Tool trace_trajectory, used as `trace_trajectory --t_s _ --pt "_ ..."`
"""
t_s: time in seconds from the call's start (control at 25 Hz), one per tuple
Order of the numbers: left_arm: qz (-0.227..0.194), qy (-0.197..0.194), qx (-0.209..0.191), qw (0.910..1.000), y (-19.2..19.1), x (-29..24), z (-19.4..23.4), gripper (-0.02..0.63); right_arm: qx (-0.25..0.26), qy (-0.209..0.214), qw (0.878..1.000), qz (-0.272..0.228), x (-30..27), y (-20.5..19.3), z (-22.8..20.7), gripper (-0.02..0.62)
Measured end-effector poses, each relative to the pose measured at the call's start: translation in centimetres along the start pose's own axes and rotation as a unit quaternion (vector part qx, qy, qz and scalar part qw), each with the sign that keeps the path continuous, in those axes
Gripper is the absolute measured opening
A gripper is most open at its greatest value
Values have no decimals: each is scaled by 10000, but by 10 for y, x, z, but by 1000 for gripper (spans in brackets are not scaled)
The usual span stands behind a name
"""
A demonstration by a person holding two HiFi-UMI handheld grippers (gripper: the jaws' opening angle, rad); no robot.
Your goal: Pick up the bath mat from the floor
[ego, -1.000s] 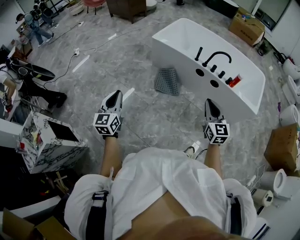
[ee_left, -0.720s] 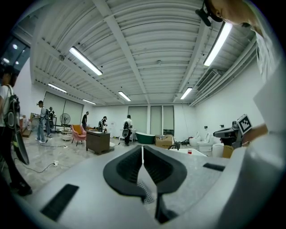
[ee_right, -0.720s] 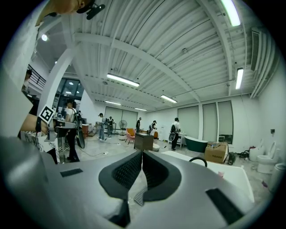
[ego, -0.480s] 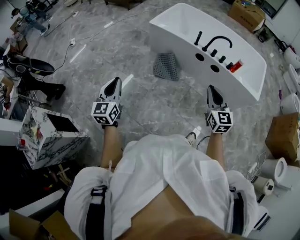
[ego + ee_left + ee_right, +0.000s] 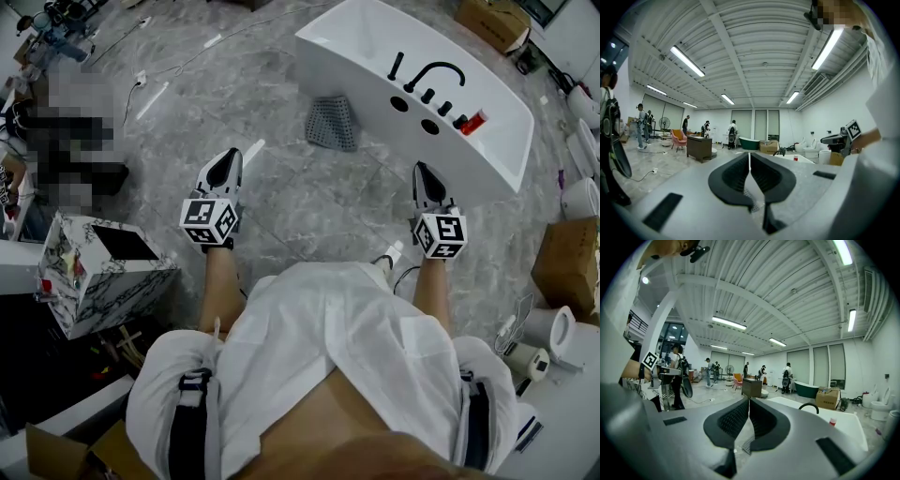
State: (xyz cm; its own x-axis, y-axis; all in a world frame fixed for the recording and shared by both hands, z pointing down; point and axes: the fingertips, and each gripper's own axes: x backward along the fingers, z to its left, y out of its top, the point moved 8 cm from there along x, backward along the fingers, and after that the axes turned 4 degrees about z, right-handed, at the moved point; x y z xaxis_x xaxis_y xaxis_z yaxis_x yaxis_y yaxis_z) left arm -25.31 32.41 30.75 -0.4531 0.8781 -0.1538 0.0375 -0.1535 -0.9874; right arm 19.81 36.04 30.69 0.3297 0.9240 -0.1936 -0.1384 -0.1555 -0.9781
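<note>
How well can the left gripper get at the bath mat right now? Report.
Probably yes: bare floor lies between the left gripper and the bath mat beside the bathtub. But the gripper hangs well short and its fingers are shut, so they must open.

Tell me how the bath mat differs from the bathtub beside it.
Colour: the bath mat is dark grey and dotted; the bathtub is plain white.
Size: the mat is far smaller than the tub.
Pose: the mat lies low on the floor at the tub's side; the tub stands tall and carries a black faucet.
Shared: neither the left gripper nor the right gripper touches either.
</note>
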Motion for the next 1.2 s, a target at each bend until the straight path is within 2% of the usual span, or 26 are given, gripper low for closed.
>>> trace_trajectory --t_s 0.24,0.56,0.96,1.2 --pt "72 -161 40 9998 -2 -31 -8 18 -29 -35 9999 146 -5 -6 -18 28" --pt "243 -359 -24 9991 2 -99 -28 18 -91 -92 9995 303 -48 -19 -79 28" --pt "278 97 127 9995 13 -206 -45 18 28 483 9980 417 -143 -14 -182 29" --pt "110 381 331 9987 11 -250 -55 18 220 1000 9936 476 -191 -21 -220 29"
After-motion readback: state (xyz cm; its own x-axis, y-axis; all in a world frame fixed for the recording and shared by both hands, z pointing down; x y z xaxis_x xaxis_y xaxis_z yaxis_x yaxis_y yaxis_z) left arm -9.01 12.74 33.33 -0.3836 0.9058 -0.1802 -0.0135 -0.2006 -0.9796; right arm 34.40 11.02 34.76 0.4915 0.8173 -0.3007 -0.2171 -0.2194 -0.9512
